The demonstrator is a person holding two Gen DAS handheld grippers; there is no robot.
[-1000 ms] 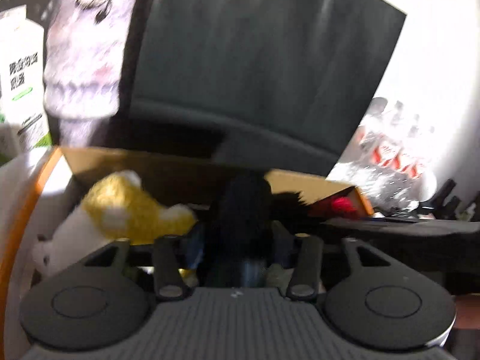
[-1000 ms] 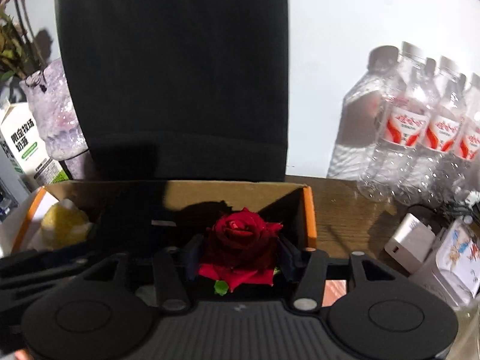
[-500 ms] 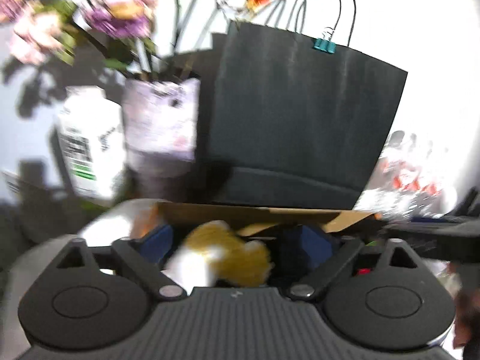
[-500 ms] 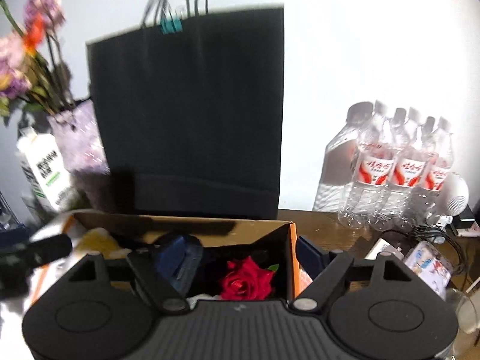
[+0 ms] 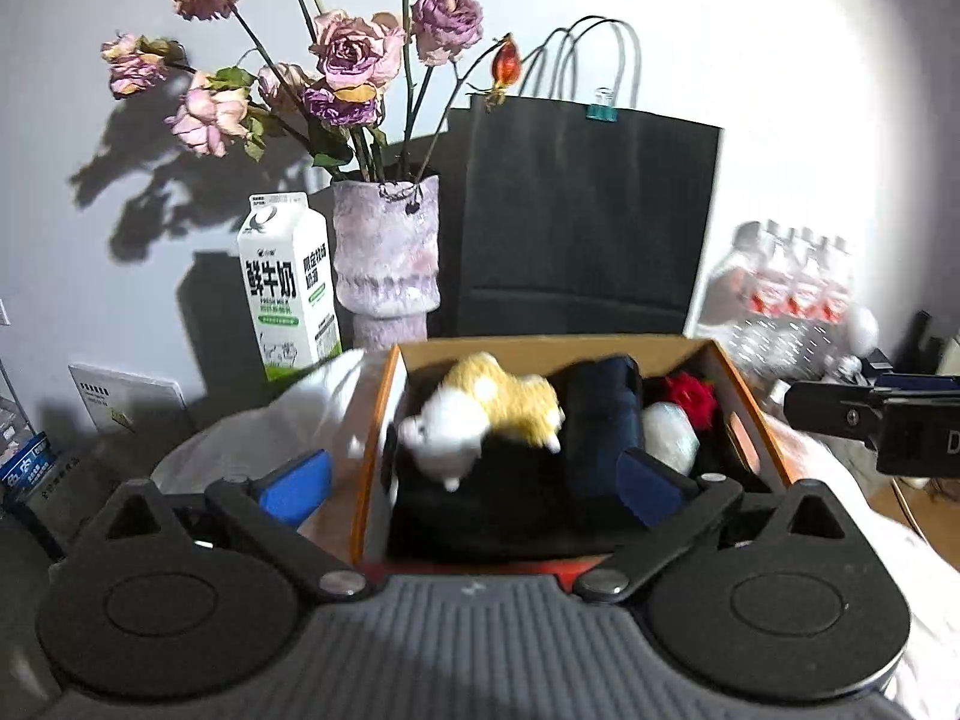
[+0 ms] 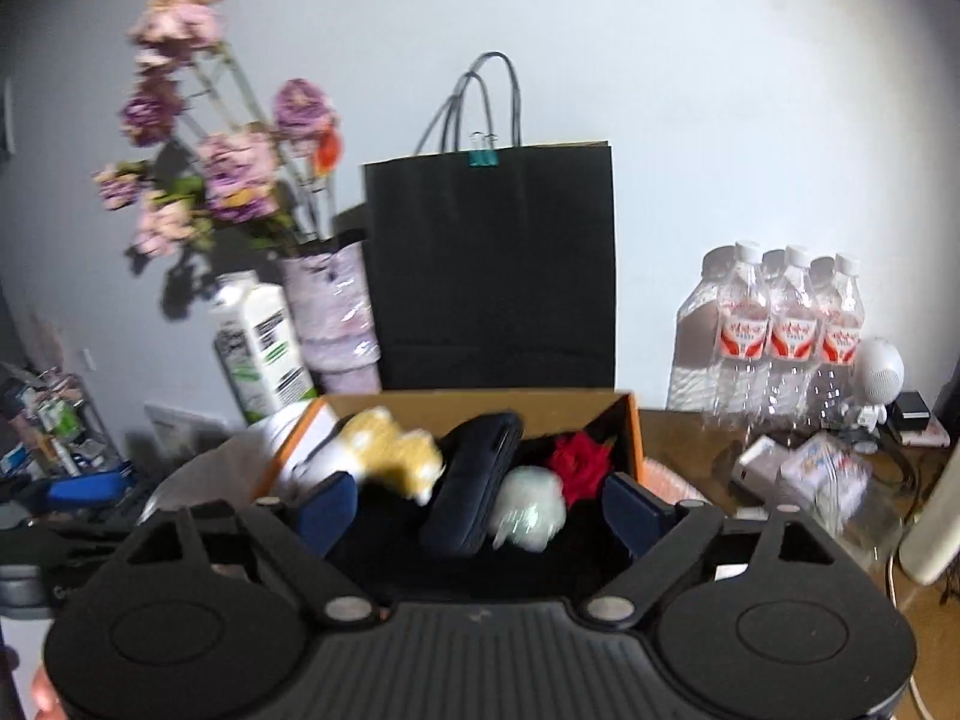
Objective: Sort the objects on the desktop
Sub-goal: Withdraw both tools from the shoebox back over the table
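An orange-edged cardboard box (image 5: 384,420) holds a yellow and white plush toy (image 5: 480,414), a dark blue case (image 5: 600,414), a red rose (image 5: 693,393) and a pale wrapped ball (image 5: 669,438). My left gripper (image 5: 474,480) hovers above the box's near side, its jaws opening wide with nothing pressed between the blue pads (image 5: 294,480). In the right wrist view the same box (image 6: 480,402), plush toy (image 6: 390,456), case (image 6: 474,480), rose (image 6: 579,462) and ball (image 6: 531,510) lie below my right gripper (image 6: 480,504). Its jaws are opening too and grip nothing.
Behind the box stand a black paper bag (image 5: 588,222), a lilac vase (image 5: 384,264) of dried roses and a milk carton (image 5: 288,294). A pack of water bottles (image 6: 786,324), a white charger (image 6: 756,462) and cables lie on the wooden desk at the right. White cloth (image 5: 240,438) lies left of the box.
Both grippers have drawn back and up from inside the box and spread their jaws. The rose and the dark case, earlier between the fingers, now lie free in the box.
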